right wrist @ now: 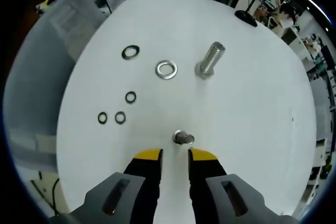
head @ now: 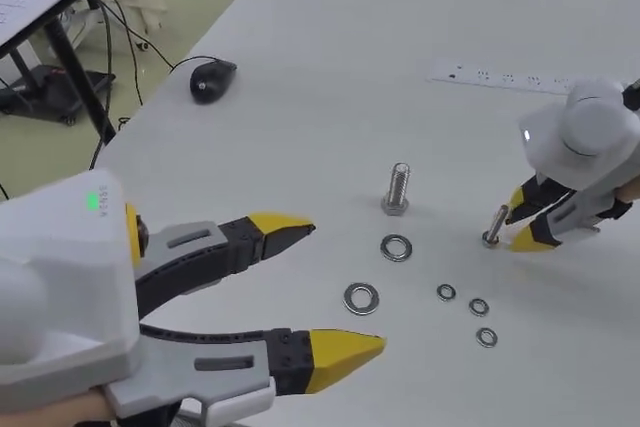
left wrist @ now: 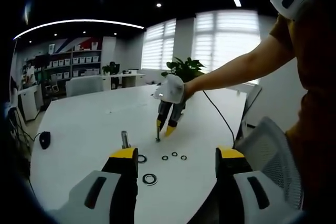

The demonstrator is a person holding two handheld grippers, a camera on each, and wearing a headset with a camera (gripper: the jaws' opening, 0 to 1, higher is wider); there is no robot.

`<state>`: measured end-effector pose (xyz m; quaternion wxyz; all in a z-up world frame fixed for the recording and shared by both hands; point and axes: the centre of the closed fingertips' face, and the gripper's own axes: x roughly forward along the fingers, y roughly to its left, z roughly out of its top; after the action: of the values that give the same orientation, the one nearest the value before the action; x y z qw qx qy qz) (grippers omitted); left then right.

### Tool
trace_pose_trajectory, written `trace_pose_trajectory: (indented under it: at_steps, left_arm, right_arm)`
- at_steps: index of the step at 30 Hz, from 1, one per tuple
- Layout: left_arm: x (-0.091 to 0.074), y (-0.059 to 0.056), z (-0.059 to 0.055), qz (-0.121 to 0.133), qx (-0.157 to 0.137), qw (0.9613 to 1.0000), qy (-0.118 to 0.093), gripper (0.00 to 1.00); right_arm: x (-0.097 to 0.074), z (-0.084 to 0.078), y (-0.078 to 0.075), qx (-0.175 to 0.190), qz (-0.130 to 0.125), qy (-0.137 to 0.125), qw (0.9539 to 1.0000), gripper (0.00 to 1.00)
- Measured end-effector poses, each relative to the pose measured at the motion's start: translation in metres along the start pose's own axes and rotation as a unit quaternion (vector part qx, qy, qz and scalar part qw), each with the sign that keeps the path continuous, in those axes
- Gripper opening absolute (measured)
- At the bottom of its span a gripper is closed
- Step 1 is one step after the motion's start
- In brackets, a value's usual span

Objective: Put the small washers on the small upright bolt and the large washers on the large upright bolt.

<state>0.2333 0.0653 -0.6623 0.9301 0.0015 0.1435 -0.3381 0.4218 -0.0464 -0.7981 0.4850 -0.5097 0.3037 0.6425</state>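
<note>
Steel small bolt at right tongs, grip unclear

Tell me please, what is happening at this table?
A person works at a white table with a gripper in each hand. The right gripper is at the small bolt, with its jaw tips right beside it; whether they grip it I cannot tell. The left gripper hovers open above the table. The large bolt stands upright. Two large washers and three small washers lie flat on the table, none on a bolt yet.
</note>
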Motion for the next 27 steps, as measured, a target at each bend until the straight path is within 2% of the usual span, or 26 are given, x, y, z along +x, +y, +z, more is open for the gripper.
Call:
trace_pose_trajectory:
  at_steps: [6,12,17,27]
  left_arm:
    - [-0.001,-0.007,0.004,-0.002,0.013,0.9999,0.0,0.59]
    - [-0.003,-0.018,0.006,-0.008,0.027,0.9996,0.0,0.59]
    - [-0.005,-0.024,0.006,-0.012,0.033,0.9994,-0.001,0.59]
    - [-0.008,-0.029,0.006,-0.014,0.04,0.9991,-0.006,0.59]
  right_arm:
    - [-0.013,-0.002,0.023,-0.001,-0.006,-0.002,1.0,0.2]
    - [-0.021,0.007,0.046,0.001,-0.012,-0.019,0.9998,0.22]
    - [-0.02,0.014,0.072,-0.004,-0.005,-0.023,0.9997,0.22]
    - [-0.006,0.026,0.099,-0.002,0.011,-0.03,0.9995,0.21]
